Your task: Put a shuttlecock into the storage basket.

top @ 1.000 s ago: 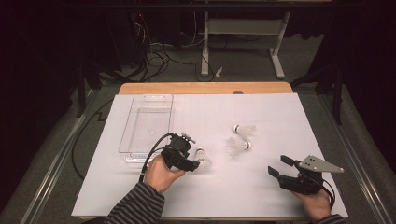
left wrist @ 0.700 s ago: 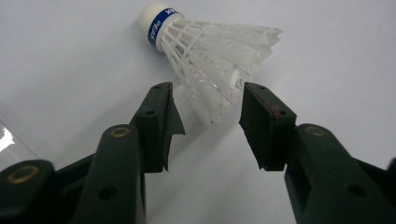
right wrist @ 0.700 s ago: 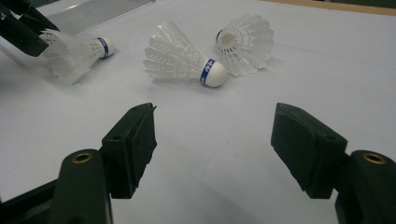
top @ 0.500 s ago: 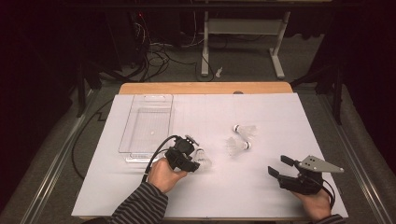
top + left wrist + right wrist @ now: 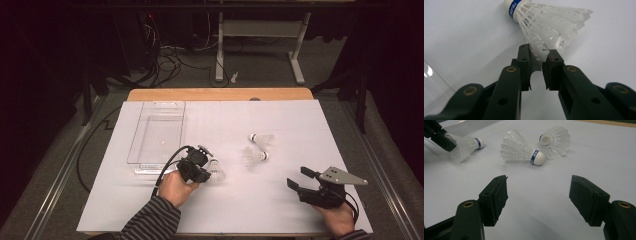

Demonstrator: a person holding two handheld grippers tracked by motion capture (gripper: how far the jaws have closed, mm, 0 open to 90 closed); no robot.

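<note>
Left tool (image 5: 537,53) pinching shuttlecock (image 5: 546,25) skirt – (seemingly gripped)

Three shuttlecocks, one tray, two grippers

Shuttlecocks: one (image 5: 216,170) at centre frame, two more (image 5: 254,156) (image 5: 262,139) to its right. One clear tray (image 5: 150,120) upper left. Two grippers, left gripper (image 5: 202,175) and right gripper (image 5: 298,178).

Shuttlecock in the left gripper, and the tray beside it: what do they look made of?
Shuttlecock: white skirt, probably feather, judging by overlapping ribbed vanes; matte white cap, material unclear, with a blue band. Tray: clear glossy plastic, the white sheet showing through.
</note>
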